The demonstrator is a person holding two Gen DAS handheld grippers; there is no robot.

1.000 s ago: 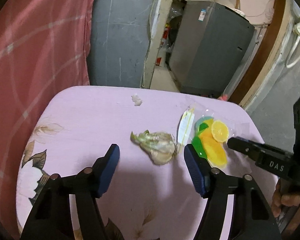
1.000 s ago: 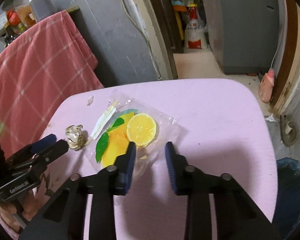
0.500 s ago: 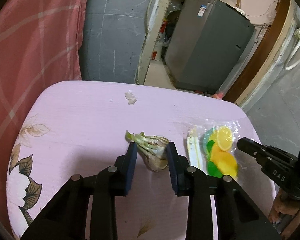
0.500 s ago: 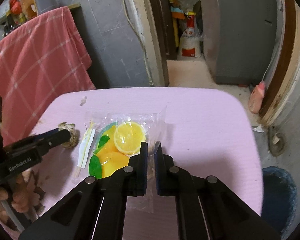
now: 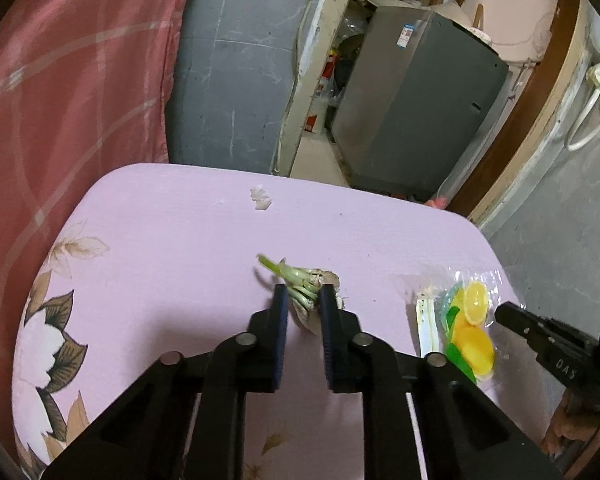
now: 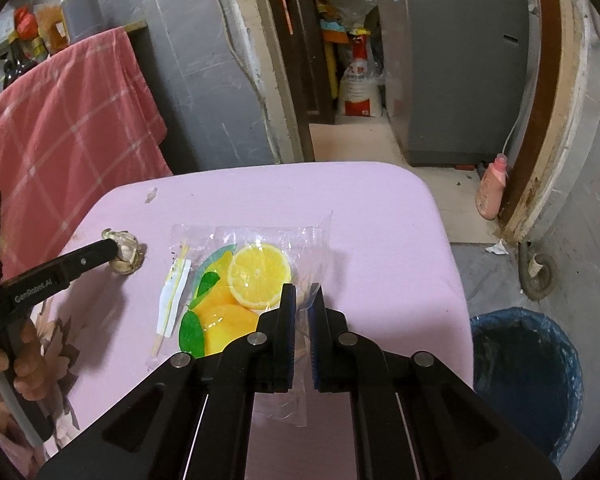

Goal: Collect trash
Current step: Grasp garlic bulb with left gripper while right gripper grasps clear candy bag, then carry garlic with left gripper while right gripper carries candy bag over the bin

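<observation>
A wilted vegetable scrap with green stems lies on the pink table. My left gripper is shut on it, a pad pressing on each side. The right wrist view shows the same scrap at the tip of the left gripper. A clear plastic wrapper printed with lemon slices and green leaves lies mid-table. My right gripper is shut on its near right edge, which is crumpled up between the pads. In the left wrist view the wrapper sits just left of the right gripper.
A bin lined with a blue bag stands on the floor right of the table. A small white crumb lies near the far edge. A red checked cloth hangs at the left. A pink bottle stands by the doorframe.
The left jaws closed from wide apart onto the vegetable scrap. The right jaws closed on the wrapper's edge and drew the wrapper to the right, away from the scrap.
</observation>
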